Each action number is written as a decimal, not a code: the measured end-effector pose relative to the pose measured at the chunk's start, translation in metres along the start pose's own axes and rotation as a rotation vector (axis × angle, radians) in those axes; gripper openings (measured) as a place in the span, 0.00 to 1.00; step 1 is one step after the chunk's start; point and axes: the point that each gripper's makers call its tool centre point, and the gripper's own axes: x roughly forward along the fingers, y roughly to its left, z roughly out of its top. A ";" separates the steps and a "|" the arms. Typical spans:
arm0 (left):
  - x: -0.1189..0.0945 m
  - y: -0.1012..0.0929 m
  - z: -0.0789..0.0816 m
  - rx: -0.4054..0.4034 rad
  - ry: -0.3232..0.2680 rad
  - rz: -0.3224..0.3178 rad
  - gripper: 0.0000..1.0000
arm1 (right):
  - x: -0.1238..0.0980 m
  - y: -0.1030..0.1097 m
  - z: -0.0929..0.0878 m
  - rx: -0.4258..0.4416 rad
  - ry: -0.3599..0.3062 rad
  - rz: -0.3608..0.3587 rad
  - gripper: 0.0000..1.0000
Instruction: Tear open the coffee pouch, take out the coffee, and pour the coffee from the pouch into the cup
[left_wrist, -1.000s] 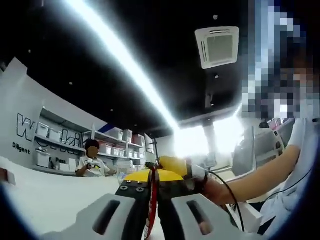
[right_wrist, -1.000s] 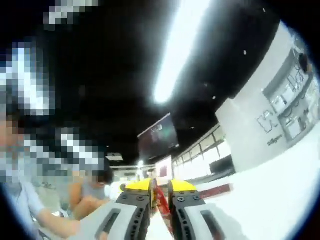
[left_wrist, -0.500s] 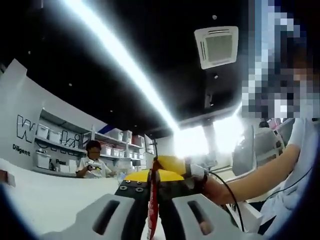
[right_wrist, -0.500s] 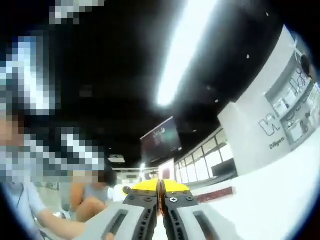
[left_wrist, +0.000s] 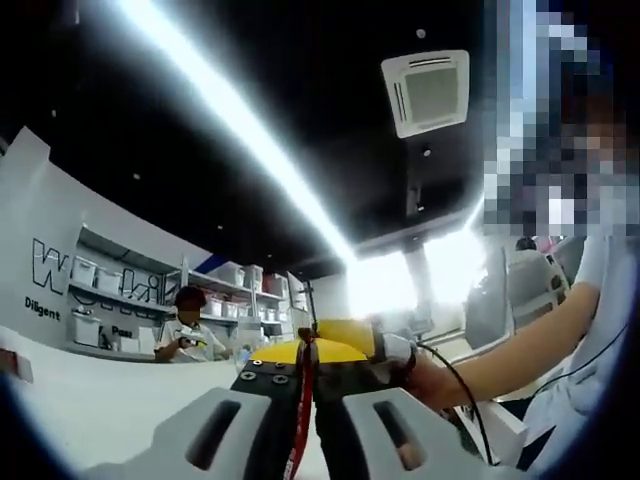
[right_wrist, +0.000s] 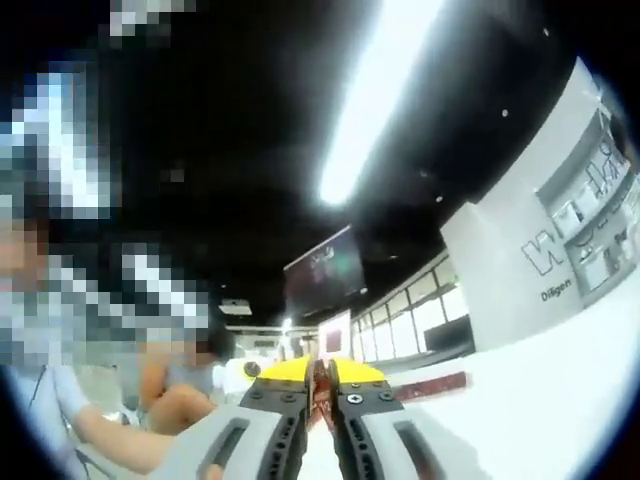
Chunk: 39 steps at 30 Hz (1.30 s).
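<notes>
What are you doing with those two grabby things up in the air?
A person is holding a tool in each hand. The left tool and the right tool are both shut on a thin red coffee pouch, pinching it edge-on, as if ready to tear it. Both views point up toward the ceiling light.

Your left gripper (left_wrist: 305, 375) — grey jaws, yellow tips — pinches a red pouch (left_wrist: 303, 415); your right gripper (right_wrist: 320, 385), coloured alike, grips the pouch's dark red edge.
</notes>
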 end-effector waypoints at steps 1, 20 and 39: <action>0.000 -0.002 0.000 -0.003 0.000 -0.003 0.06 | -0.001 -0.001 0.001 -0.004 -0.002 -0.002 0.05; -0.001 -0.006 0.007 0.102 -0.018 0.034 0.04 | -0.004 -0.026 -0.001 0.035 0.060 -0.044 0.02; -0.002 0.009 -0.003 0.069 0.031 0.041 0.07 | -0.002 -0.027 0.004 0.064 0.035 -0.044 0.02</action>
